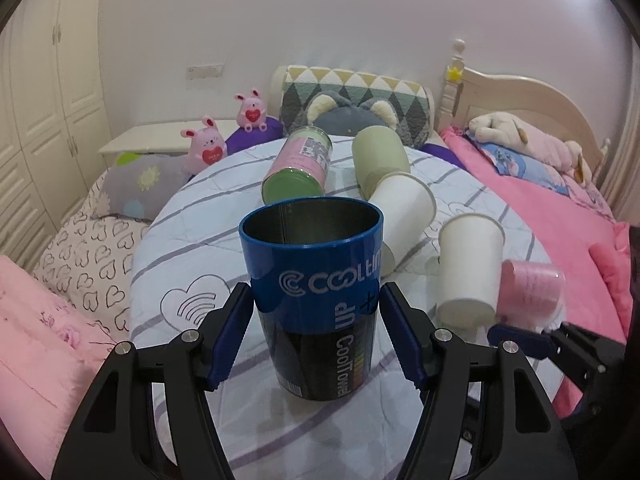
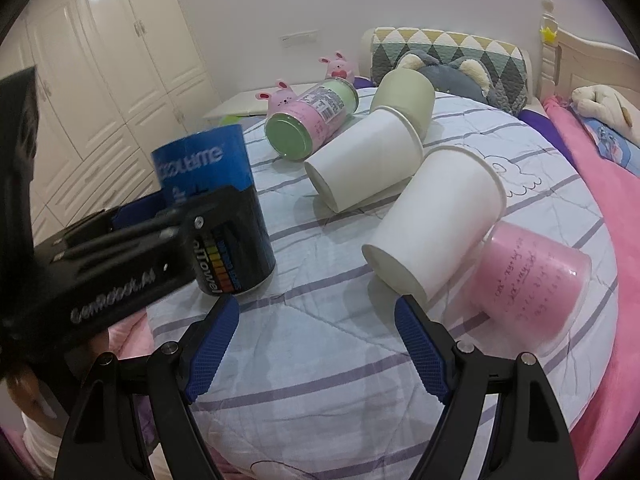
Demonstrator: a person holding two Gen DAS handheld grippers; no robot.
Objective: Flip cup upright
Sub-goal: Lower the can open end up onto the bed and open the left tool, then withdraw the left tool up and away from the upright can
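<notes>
A blue and black can-shaped cup [image 1: 316,300] stands upright with its mouth up on the round quilted table [image 1: 192,248]. My left gripper [image 1: 314,328] is open, its jaws on either side of the cup with small gaps. The cup also shows in the right wrist view [image 2: 216,208], with the left gripper partly in front of it. My right gripper [image 2: 316,336] is open and empty, just in front of a white paper cup [image 2: 436,216] lying on its side. A second white cup [image 2: 364,164], a pink clear cup [image 2: 528,280], a pink-green can [image 2: 312,120] and a green cup [image 2: 408,96] also lie tipped.
The table [image 2: 360,360] has a striped quilt cover. A pink bed [image 1: 560,216] lies to the right, pillows and plush toys [image 1: 204,148] behind, a white wardrobe [image 2: 104,60] at left. The right gripper shows at the right edge of the left wrist view [image 1: 532,336].
</notes>
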